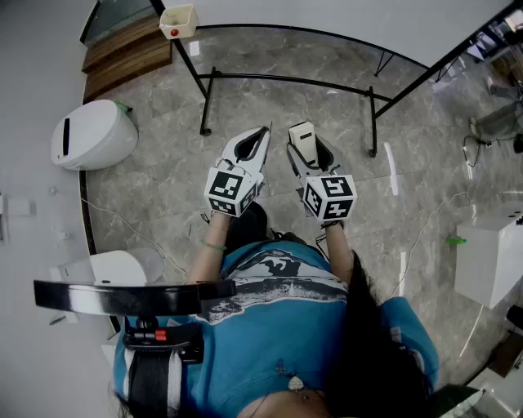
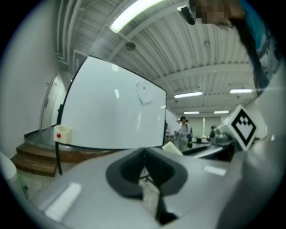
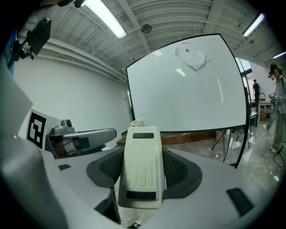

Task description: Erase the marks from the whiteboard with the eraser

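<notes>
The whiteboard (image 3: 187,89) stands upright on a black frame ahead of me. High up on it is a faint smudge with a small green dot (image 3: 191,56); the same smudge (image 2: 144,91) shows faintly in the left gripper view. In the head view only the board's top edge (image 1: 327,35) is visible. My right gripper (image 3: 143,152) is shut on a cream eraser (image 3: 142,167), which points toward the board and is held well short of it. My left gripper (image 2: 144,163) is shut with nothing in it. Both grippers (image 1: 245,151) (image 1: 306,151) are side by side at chest height.
A small cream box with a red button (image 1: 178,20) hangs at the board's left corner. Wooden steps (image 1: 122,53) and a white rounded bin (image 1: 91,135) lie to the left. The board's stand legs (image 1: 372,122) spread over the marble floor. A person (image 3: 278,103) stands far right.
</notes>
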Available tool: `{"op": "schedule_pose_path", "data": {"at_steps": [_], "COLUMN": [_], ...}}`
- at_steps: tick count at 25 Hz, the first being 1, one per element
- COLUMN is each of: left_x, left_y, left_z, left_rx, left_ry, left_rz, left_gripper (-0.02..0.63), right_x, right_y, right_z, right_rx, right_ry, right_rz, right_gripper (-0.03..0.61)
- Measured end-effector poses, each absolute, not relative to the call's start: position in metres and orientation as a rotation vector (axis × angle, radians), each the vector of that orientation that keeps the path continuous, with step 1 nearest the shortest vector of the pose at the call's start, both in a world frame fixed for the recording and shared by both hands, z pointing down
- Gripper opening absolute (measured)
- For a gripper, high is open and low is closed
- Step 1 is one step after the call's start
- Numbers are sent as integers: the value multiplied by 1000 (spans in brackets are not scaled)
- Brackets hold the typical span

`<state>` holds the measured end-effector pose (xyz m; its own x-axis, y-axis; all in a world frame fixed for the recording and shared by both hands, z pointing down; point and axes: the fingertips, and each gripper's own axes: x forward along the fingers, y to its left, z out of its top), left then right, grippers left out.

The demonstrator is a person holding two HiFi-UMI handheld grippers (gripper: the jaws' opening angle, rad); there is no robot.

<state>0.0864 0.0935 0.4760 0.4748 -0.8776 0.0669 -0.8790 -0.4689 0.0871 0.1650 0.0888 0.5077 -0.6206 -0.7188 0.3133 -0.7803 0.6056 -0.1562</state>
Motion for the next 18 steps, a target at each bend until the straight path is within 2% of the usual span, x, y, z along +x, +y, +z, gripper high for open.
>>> {"op": "schedule_pose_path", "data": {"at_steps": [18], "left_x": [-37], "left_y": [-26], "left_z": [463], "left_rx": [2679], "left_ry": [-1480], "left_rz": [15], "left_gripper": [6], "right_x": [30], "right_y": [-32], "right_z": [500], "right_rx": [1272], "right_ry": [-2584], "right_rz": [365], "right_gripper": [262]}}
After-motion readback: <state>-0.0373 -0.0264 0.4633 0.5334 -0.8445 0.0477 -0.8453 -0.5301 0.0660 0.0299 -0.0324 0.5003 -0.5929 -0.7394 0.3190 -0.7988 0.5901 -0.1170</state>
